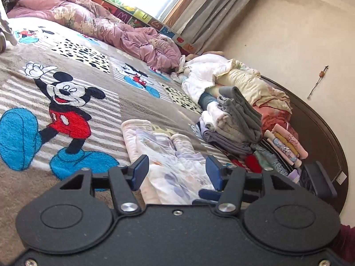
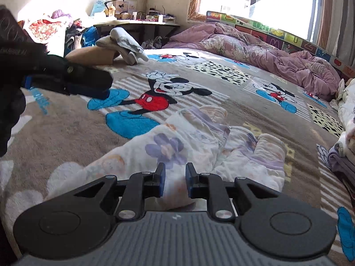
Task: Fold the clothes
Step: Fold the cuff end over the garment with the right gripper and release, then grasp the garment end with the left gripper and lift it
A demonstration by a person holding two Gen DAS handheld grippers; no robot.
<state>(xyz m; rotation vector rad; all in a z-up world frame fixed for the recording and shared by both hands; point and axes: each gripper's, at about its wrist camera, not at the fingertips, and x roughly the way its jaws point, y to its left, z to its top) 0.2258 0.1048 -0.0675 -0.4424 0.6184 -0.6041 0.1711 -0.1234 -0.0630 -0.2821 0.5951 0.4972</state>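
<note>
A white padded garment (image 1: 168, 155) printed with purple flowers lies crumpled on the cartoon-mouse blanket (image 1: 66, 102). My left gripper (image 1: 177, 173) is wide open just above the near end of it, one blue pad on each side of the fabric. In the right wrist view the same garment (image 2: 199, 137) spreads ahead of me, sleeves or legs pointing away. My right gripper (image 2: 175, 180) hangs low over its near edge, jaws open with a narrow gap and white fabric showing behind it. The left gripper (image 2: 88, 84) also appears from the side at the upper left, above the blanket (image 2: 66, 133).
A stack of folded clothes (image 1: 235, 119) and loose laundry (image 1: 244, 82) sit by the dark curved headboard (image 1: 321, 133). A rumpled purple quilt (image 2: 266, 51) lies along the window side. A pale cloth (image 2: 124, 40) rests on a tan shape at the far edge; a cluttered desk (image 2: 137, 22) stands behind.
</note>
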